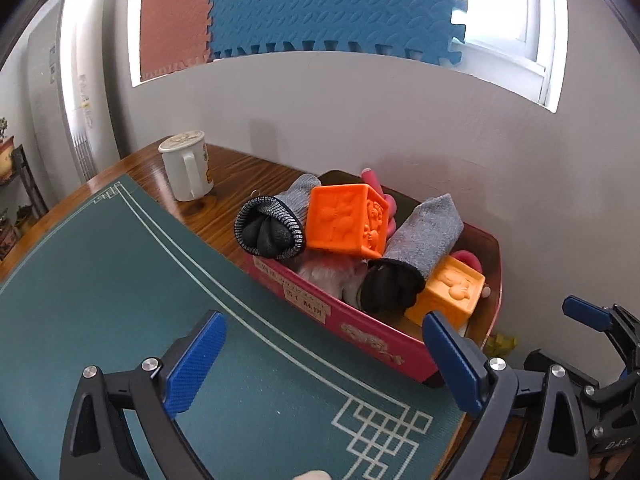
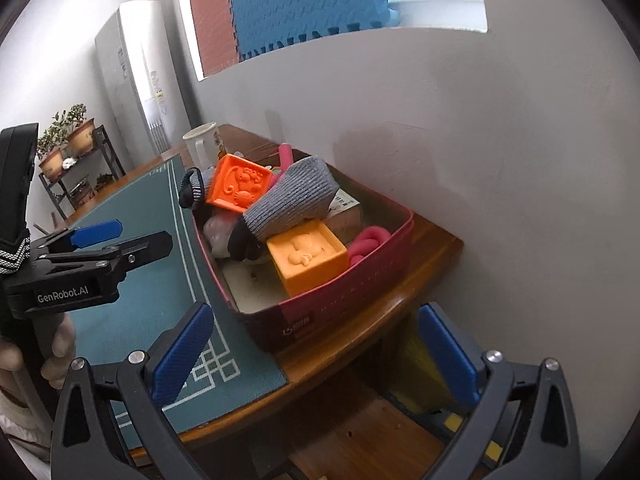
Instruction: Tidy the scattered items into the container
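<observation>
The wooden bench (image 1: 236, 176) stands against a grey wall (image 1: 360, 112); most of its top is covered by a green mat (image 1: 120, 280) with white line patterns. At the back right of the bench, beside the mat's edge and near the wall, sits the red box (image 1: 372, 334); it is full. In the box lie two grey socks, one (image 1: 276, 220) hanging over the left end with its dark cuff facing out, the other (image 1: 424, 236) slanting across the middle; an orange cube (image 1: 348, 220) rests between them on top of the pile; a yellow cube (image 1: 448, 288) sits lower at the right end, touching the second sock; pink pieces (image 2: 368, 242) show behind it, along with a pale box (image 2: 344, 210). A white mug (image 1: 186, 168) stands on the bare wood left of the box, apart from it. The left gripper (image 1: 324, 364) hovers over the mat with its blue fingers wide and nothing between them; the right gripper (image 2: 316, 356) hangs off the bench's front corner, fingers likewise wide and empty.
</observation>
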Action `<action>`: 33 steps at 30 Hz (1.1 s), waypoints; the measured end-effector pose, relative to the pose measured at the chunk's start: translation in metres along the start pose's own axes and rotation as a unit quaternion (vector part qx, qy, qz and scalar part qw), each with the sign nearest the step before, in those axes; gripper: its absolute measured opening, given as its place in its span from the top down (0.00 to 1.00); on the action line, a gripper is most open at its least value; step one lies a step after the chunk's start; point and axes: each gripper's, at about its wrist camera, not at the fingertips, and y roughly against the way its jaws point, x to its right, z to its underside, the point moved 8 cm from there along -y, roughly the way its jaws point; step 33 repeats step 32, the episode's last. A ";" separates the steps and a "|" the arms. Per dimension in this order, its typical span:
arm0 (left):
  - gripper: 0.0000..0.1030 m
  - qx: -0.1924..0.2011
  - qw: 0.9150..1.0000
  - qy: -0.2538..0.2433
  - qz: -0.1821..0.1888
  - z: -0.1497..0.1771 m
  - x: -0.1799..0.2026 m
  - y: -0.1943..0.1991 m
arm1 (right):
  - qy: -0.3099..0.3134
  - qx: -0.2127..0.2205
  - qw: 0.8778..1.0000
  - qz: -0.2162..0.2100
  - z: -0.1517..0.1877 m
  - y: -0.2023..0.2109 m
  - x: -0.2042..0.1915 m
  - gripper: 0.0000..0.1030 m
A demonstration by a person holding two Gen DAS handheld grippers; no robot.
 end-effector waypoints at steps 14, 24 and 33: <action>0.01 0.018 1.000 -0.009 0.002 -0.009 0.021 0.027 | 0.011 0.042 0.999 0.014 -0.012 0.030 -0.005 0.01; 0.01 0.016 1.000 -0.022 -0.008 -0.012 0.028 0.022 | -0.001 0.036 0.999 0.013 -0.012 0.020 0.001 0.01; 0.01 0.015 0.999 -0.026 -0.016 -0.011 0.024 0.015 | -0.003 0.028 0.999 0.014 -0.012 0.010 0.002 0.01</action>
